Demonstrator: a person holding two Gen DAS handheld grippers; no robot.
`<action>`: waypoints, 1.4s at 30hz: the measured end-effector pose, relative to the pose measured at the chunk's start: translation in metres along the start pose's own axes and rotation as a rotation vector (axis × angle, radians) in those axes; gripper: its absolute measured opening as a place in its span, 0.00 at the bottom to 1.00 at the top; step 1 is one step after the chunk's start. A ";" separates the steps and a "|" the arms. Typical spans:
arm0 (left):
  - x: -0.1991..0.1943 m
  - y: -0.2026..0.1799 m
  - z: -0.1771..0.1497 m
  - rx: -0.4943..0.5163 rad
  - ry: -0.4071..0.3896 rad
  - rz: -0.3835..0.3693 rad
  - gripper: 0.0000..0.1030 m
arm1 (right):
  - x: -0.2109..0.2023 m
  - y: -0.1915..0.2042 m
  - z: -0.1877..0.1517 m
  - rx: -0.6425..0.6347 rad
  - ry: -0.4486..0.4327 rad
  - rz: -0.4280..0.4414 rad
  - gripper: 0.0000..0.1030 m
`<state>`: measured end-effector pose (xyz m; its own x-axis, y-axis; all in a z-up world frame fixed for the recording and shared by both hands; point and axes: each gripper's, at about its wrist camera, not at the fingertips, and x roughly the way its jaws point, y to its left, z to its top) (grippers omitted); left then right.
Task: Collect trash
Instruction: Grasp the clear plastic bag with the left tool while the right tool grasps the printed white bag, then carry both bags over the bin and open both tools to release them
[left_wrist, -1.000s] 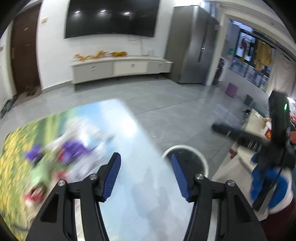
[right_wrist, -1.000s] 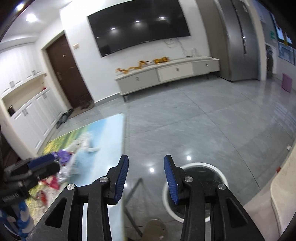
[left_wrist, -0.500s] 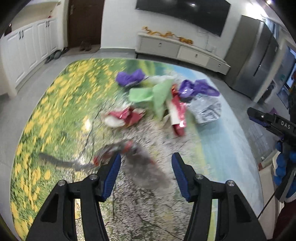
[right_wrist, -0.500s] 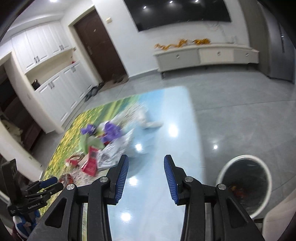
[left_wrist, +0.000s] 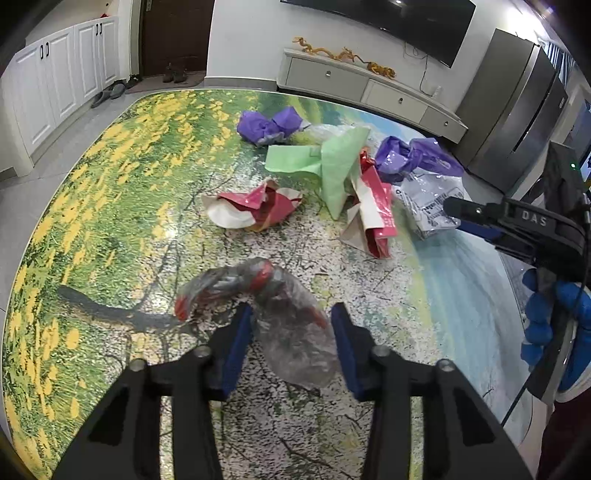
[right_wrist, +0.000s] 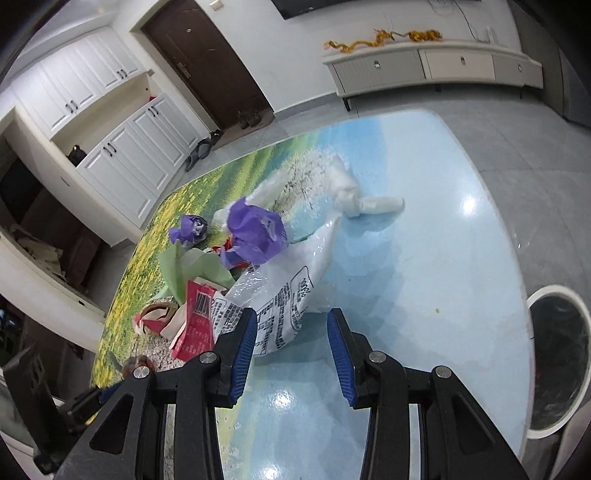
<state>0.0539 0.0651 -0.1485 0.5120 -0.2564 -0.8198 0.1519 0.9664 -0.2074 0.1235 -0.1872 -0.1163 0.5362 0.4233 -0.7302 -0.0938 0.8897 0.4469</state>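
Now, scene: a table (left_wrist: 110, 206) with a printed landscape top fills both views, trash strewn over it.
Left gripper (left_wrist: 291, 332): low centre of the left view, pointing down at the table; jaws closing, with a gap remaining on each side of a clear wrapper (left_wrist: 291, 332) that lies between the blue pads; whether the pads touch it cannot be told.
Clear wrapper: crumpled, see-through, with red bits at its upper left end; it lies on the table and runs from the jaws up toward frame centre.
Right gripper (right_wrist: 291, 341): low centre of the right view; jaws closing, nothing between them but bare tabletop; the left pad sits just beside the edge of a white bag (right_wrist: 273, 306).
White bag: printed with black text, flat on the table at centre of the right view.
Other trash, left view: red paper (left_wrist: 255, 208) at centre, green paper (left_wrist: 332, 162) above it, two purple wads (left_wrist: 267, 123) (left_wrist: 413, 155) at upper centre and upper right.
Other trash, right view: a knotted white bag (right_wrist: 354, 195) in the upper centre, apart from the pile.
Bin (right_wrist: 557, 373): white-rimmed, dark inside, on the floor at the right edge of the right view, just past the table edge.
Person: a blue-gloved hand (left_wrist: 554, 321) at the right edge of the left view holds the other tool.
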 end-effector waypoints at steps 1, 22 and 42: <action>0.001 0.000 0.000 -0.001 -0.001 -0.002 0.28 | 0.002 -0.002 0.000 0.016 0.004 0.013 0.30; -0.052 -0.011 -0.007 0.007 -0.109 -0.098 0.07 | -0.067 -0.024 -0.030 0.075 -0.071 0.114 0.07; -0.010 -0.234 0.047 0.409 -0.021 -0.349 0.07 | -0.188 -0.169 -0.047 0.246 -0.316 -0.239 0.07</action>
<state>0.0528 -0.1594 -0.0667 0.3883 -0.5658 -0.7274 0.6308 0.7386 -0.2378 -0.0007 -0.4088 -0.0789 0.7517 0.1048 -0.6511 0.2448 0.8725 0.4230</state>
